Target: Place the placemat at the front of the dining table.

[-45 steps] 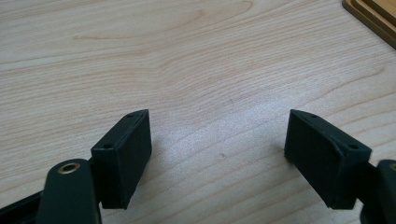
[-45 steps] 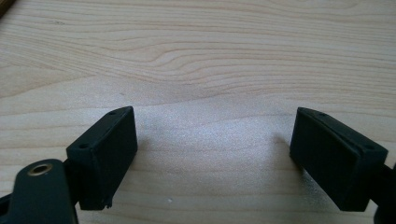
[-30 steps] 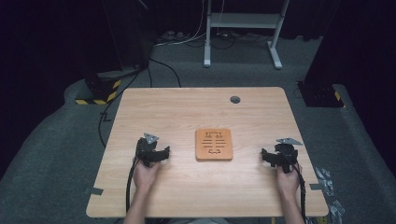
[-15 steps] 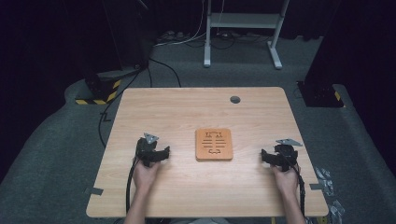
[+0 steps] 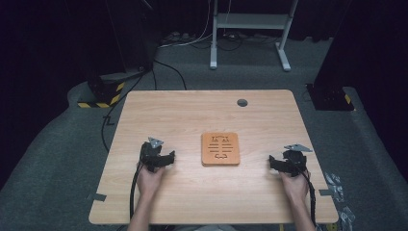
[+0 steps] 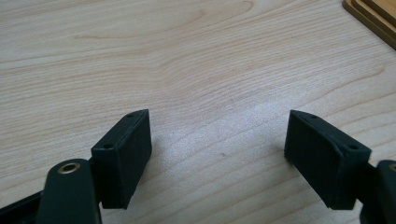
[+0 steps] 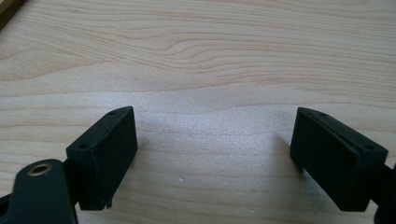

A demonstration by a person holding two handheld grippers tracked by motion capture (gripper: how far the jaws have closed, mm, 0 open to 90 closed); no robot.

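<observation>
Left gripper [image 5: 166,158]: jaws apart, empty, low over the table [image 5: 192,192]. Right gripper [image 5: 275,162]: same. Carved wooden board [image 5: 220,148]: flat between them, apart from both. Step judged: pre-approach. Next: either gripper must close in on a board edge.

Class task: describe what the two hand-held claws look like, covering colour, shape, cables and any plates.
Both the left claw and right claw are black, each with two blocky, flat-faced jaws showing small screw holes. A grey three-cornered plate tops each, and a black cable trails back along each forearm. No sleeves are visible.
</observation>
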